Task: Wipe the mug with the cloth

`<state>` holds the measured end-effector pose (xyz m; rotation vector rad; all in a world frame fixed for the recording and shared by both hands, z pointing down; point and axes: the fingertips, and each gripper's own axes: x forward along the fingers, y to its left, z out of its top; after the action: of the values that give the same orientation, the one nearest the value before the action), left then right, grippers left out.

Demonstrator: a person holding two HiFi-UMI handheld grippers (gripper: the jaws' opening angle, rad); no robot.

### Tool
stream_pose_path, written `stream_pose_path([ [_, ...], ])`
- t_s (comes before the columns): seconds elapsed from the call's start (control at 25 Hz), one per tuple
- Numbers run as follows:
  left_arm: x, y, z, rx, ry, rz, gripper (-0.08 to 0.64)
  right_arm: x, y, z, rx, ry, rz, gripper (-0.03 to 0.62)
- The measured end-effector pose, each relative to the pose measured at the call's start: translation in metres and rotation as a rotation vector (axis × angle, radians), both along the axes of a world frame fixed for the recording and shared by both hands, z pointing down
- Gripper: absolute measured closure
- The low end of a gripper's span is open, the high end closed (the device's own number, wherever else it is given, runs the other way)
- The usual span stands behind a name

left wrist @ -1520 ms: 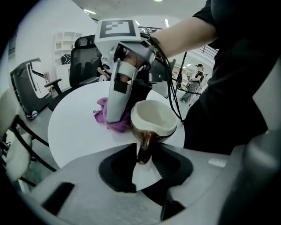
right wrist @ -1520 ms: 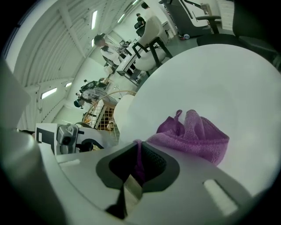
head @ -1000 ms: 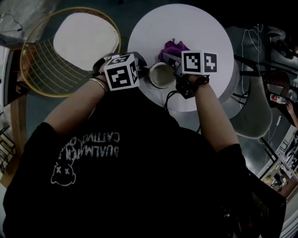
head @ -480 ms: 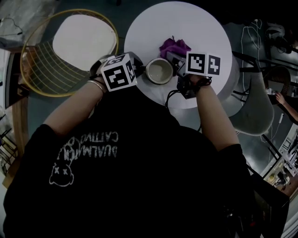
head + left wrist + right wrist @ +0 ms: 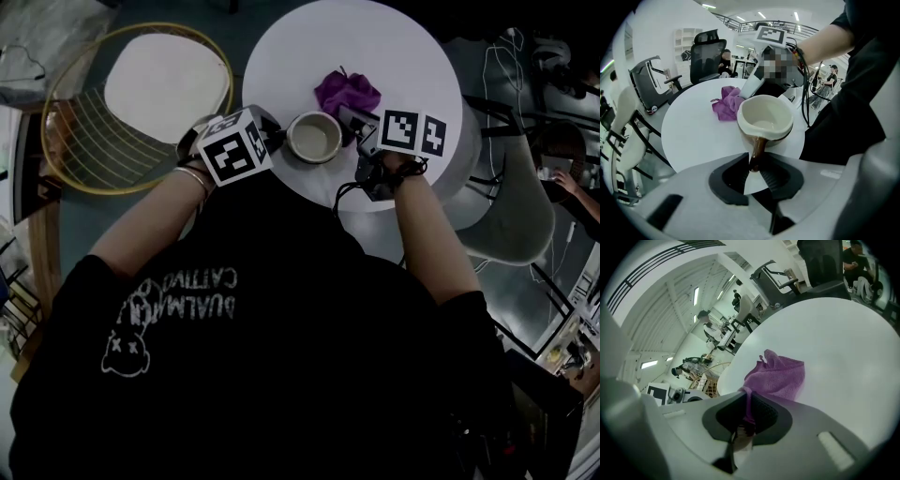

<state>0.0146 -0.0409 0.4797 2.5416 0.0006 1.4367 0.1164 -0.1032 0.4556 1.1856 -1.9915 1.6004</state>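
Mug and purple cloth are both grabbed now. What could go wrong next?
The left gripper, whose jaws have just been closing, pinches only the mug by its thin handle; the mug could twist or tip when rubbed.
The mug stands near the round table edge, so a push might knock it off.
The right gripper holds just a corner of the cloth; it may slip out.

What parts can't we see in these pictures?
- Head view: the marker cube hides where the left hand-held gripper holds the mug.
- Right gripper view: the pads hide the purple cloth's pinched end.
- Left gripper view: a blur patch covers part of the right hand-held gripper; the mug's rim hides its far side.
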Motion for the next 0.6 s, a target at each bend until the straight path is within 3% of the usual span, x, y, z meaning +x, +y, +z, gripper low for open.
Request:
stream_pose_path([
  [0.28,0.003,0.007,-0.003,0.011,-0.025,-0.019,0.492,0.015,0.022,-0.002,0.001,-0.007,0.050,0.556],
  [0.6,0.010,0.013,-0.001,0.026,-0.033,-0.035,0.492,0.024,0.046,0.000,0.010,0.022,0.039,0.558],
])
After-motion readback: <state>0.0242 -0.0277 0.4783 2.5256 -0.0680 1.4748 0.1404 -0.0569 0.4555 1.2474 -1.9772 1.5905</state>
